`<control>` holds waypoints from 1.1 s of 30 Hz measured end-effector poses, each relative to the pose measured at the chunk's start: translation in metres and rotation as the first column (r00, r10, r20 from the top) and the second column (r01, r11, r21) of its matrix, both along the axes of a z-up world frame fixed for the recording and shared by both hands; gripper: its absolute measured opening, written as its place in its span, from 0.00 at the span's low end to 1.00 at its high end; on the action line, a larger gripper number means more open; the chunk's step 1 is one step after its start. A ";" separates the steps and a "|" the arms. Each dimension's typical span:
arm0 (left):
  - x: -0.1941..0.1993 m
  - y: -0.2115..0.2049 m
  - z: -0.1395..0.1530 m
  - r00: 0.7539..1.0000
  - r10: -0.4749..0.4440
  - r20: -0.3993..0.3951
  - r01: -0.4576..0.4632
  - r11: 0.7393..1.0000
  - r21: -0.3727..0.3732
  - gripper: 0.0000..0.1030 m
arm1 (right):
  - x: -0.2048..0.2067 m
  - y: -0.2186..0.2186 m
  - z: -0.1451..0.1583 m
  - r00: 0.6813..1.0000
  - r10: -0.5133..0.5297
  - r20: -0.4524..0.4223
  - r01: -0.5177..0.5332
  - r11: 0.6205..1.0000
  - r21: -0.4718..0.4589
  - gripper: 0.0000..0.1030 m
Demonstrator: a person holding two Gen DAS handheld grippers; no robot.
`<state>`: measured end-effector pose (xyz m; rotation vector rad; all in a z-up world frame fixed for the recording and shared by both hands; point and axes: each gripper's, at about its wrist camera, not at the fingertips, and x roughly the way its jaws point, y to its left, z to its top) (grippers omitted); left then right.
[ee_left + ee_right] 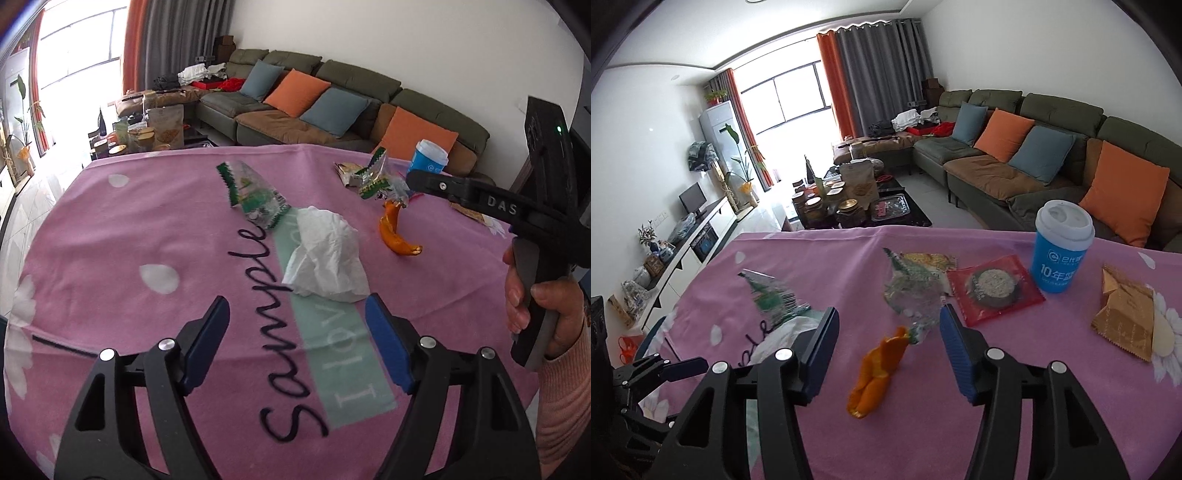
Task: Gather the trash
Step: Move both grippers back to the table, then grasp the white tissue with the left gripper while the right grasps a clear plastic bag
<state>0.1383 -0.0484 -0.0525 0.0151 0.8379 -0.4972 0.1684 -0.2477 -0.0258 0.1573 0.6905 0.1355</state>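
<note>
A crumpled white tissue [325,254] lies on the pink tablecloth [129,240], just ahead of my left gripper [297,306], which is open and holds nothing. An orange peel [875,373] lies between the spread fingers of my right gripper [890,314]; the blue pads stand clear of it on both sides. Two clear wrappers with green edges [772,295] [916,295] lie beyond the grippers. Farther right are a red snack packet [993,288], a gold wrapper [1123,314] and a blue paper cup [1062,247] with a white lid.
A hand [535,306] holds the right gripper's handle at the table's right side. Beyond the table's far edge stand a green sofa [1052,122] with orange and blue cushions and a dark coffee table [849,206] crowded with jars.
</note>
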 end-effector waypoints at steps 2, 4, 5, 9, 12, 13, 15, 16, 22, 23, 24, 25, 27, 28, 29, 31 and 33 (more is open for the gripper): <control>0.007 -0.006 -0.003 1.000 -0.003 -0.022 0.003 1.000 0.010 0.69 | 0.011 -0.003 -0.004 1.000 -0.007 -0.018 0.007 1.000 -0.013 0.53; 0.012 -0.011 -0.006 0.999 -0.009 -0.039 0.010 1.000 0.019 0.68 | 0.021 -0.004 -0.008 1.000 -0.007 -0.028 0.007 1.000 -0.021 0.53; 0.015 -0.013 -0.007 0.999 -0.010 -0.049 0.011 1.000 0.024 0.66 | 0.023 -0.004 -0.009 0.999 -0.010 -0.031 0.009 1.000 -0.027 0.53; 0.024 -0.020 -0.011 0.997 -0.019 -0.068 0.021 0.999 0.029 0.60 | 0.030 -0.002 -0.013 0.999 -0.001 -0.039 0.000 0.999 -0.045 0.52; 0.028 -0.021 -0.014 0.996 -0.023 -0.089 0.025 0.999 0.027 0.48 | 0.037 -0.003 -0.018 0.998 0.005 -0.058 -0.008 0.999 -0.052 0.35; 0.030 -0.021 -0.015 0.996 -0.021 -0.091 0.024 0.999 0.027 0.45 | 0.039 -0.003 -0.019 0.997 0.008 -0.071 -0.012 0.999 -0.049 0.32; 0.034 -0.024 -0.014 0.995 -0.028 -0.096 0.030 0.999 0.021 0.38 | 0.038 -0.003 -0.020 0.997 0.009 -0.074 -0.011 0.999 -0.035 0.30; 0.035 -0.024 -0.014 0.995 -0.029 -0.099 0.030 0.999 0.016 0.32 | 0.036 -0.003 -0.020 0.997 0.010 -0.071 -0.012 0.999 -0.035 0.25; 0.036 -0.020 -0.016 0.994 -0.036 -0.106 0.036 0.999 -0.001 0.08 | 0.030 -0.006 -0.016 0.999 0.009 -0.053 -0.009 1.000 -0.012 0.22; 0.034 -0.020 -0.016 0.994 -0.036 -0.102 0.036 0.999 -0.002 0.07 | 0.029 -0.007 -0.015 0.999 0.010 -0.050 -0.011 1.000 -0.007 0.21; 0.032 -0.020 -0.015 0.995 -0.037 -0.097 0.038 0.999 -0.001 0.06 | 0.028 -0.006 -0.014 0.999 0.011 -0.044 -0.011 1.000 -0.003 0.21; 0.031 -0.019 -0.015 0.995 -0.037 -0.093 0.037 0.999 -0.001 0.06 | 0.027 -0.007 -0.012 0.999 0.010 -0.037 -0.010 1.000 -0.002 0.20; 0.028 -0.020 -0.013 0.996 -0.041 -0.082 0.040 0.999 -0.004 0.05 | 0.024 -0.007 -0.009 1.000 0.012 -0.021 -0.012 1.000 0.003 0.19; 0.026 -0.019 -0.012 0.996 -0.041 -0.076 0.041 0.999 -0.005 0.05 | 0.022 -0.007 -0.008 1.000 0.014 -0.014 -0.014 1.000 0.006 0.19; 0.023 -0.018 -0.010 0.997 -0.040 -0.069 0.040 0.999 -0.006 0.05 | 0.020 -0.007 -0.006 1.000 0.015 -0.008 -0.015 1.000 0.009 0.17; 0.020 -0.016 -0.008 0.998 -0.038 -0.059 0.038 0.999 -0.009 0.05 | 0.016 -0.007 -0.004 1.000 0.020 0.001 -0.020 1.000 0.022 0.17; 0.015 -0.014 -0.004 0.998 -0.036 -0.045 0.036 0.999 -0.011 0.05 | 0.012 -0.007 -0.001 1.000 0.026 0.012 -0.026 0.999 0.038 0.17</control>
